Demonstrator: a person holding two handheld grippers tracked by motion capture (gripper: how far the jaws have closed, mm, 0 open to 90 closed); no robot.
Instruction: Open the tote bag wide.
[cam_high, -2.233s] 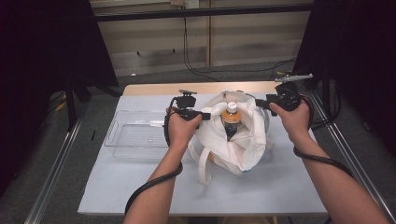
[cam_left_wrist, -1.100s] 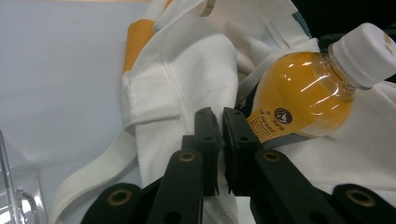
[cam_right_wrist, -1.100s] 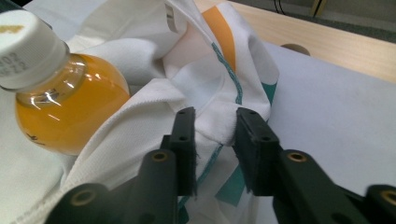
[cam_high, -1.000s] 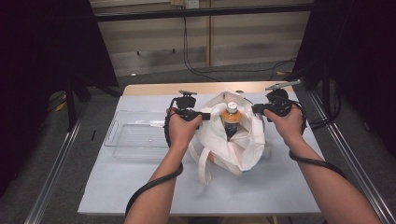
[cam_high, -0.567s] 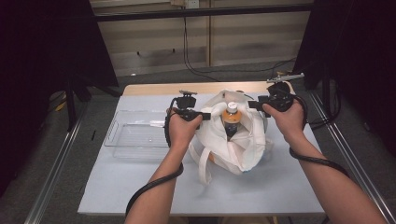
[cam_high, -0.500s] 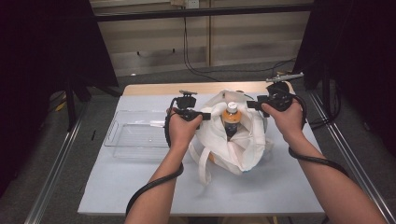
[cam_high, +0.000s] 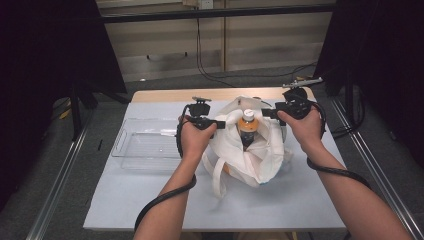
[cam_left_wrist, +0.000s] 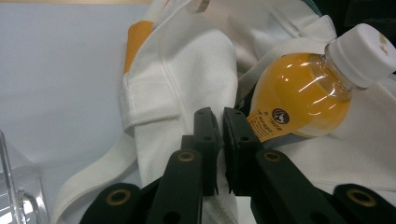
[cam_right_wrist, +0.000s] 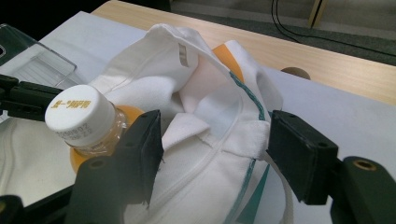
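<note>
At the high view's centre, the orange bottle (cam_high: 247, 126) already stands inside the white bag (cam_high: 260, 155). The left gripper (cam_left_wrist: 219, 135) pinches the bag's rim; the right gripper (cam_right_wrist: 212, 149), fingers just spread, straddles the opposite rim without pressing. Lifting the bottle out remains.

- The left gripper (cam_left_wrist: 219, 140) is rising from the bottom edge, its two black jaws standing almost together and pinching a fold of the white cloth bag (cam_left_wrist: 187, 79).
- A bottle of orange drink (cam_left_wrist: 299, 95) is lying tilted just right of the jaws, its white cap (cam_left_wrist: 362, 53) pointing up and right.
- A clear plastic container (cam_left_wrist: 18, 196) is showing at the lower left corner.
- The pale table surface (cam_left_wrist: 60, 70) is lying behind the bag.
</note>
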